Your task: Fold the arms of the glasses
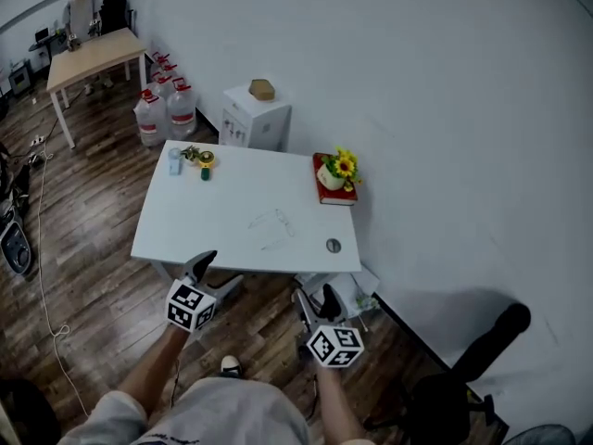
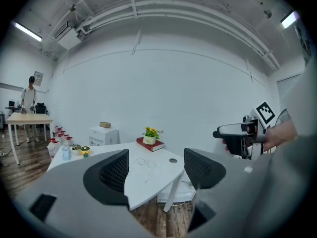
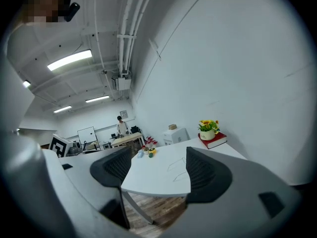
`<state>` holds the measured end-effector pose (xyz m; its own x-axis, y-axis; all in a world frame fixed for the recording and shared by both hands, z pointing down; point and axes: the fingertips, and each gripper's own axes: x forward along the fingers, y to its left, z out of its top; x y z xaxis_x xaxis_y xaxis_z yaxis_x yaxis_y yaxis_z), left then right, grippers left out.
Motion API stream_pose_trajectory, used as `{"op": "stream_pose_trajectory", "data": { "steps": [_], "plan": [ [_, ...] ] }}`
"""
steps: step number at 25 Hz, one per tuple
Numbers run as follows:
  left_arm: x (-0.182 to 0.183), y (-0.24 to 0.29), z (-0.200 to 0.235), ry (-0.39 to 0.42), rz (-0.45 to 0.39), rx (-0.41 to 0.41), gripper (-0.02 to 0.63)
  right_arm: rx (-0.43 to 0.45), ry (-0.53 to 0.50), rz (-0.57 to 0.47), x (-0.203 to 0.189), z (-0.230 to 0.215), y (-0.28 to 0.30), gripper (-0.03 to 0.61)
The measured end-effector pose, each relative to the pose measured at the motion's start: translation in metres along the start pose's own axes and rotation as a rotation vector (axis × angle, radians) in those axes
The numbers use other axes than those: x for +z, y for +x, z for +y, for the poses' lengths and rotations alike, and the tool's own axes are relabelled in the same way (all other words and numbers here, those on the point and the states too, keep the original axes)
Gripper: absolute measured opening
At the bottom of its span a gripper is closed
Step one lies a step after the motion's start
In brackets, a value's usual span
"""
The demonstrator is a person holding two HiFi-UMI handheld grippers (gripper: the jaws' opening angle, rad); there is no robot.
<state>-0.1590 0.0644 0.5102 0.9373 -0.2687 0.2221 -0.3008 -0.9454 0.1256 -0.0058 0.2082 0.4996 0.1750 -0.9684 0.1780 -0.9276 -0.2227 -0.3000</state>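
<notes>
A thin wire-framed pair of glasses [image 1: 273, 228] lies with its arms spread on the white table [image 1: 185, 235], right of the middle. Both grippers hang over the wooden floor short of the table's near edge. My left gripper [image 1: 211, 273] stands open with nothing between its fingers, and my right gripper [image 1: 317, 300] is open and empty too. In the left gripper view the glasses [image 2: 143, 162] show far off between the open jaws of that gripper [image 2: 156, 170]. The right gripper view has the glasses [image 3: 177, 165] on the table beyond the gripper [image 3: 156, 170].
A sunflower pot on a red book [image 1: 335, 179] sits at the table's far right corner, a small bottle and toys [image 1: 190, 158] at the far left. A round grey cap [image 1: 334, 246] lies near the front edge. A white cabinet [image 1: 257, 114], water jugs [image 1: 167, 100] and an office chair [image 1: 463, 369] stand around.
</notes>
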Motion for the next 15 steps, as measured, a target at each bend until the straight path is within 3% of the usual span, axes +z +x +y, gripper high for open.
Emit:
{"op": "stream_pose_trajectory", "data": {
  "steps": [15],
  "plan": [
    [-0.006,0.067,0.081,-0.038,0.027,0.080,0.341,0.082,-0.011,0.069,0.000,-0.030,0.126,0.327]
  ]
}}
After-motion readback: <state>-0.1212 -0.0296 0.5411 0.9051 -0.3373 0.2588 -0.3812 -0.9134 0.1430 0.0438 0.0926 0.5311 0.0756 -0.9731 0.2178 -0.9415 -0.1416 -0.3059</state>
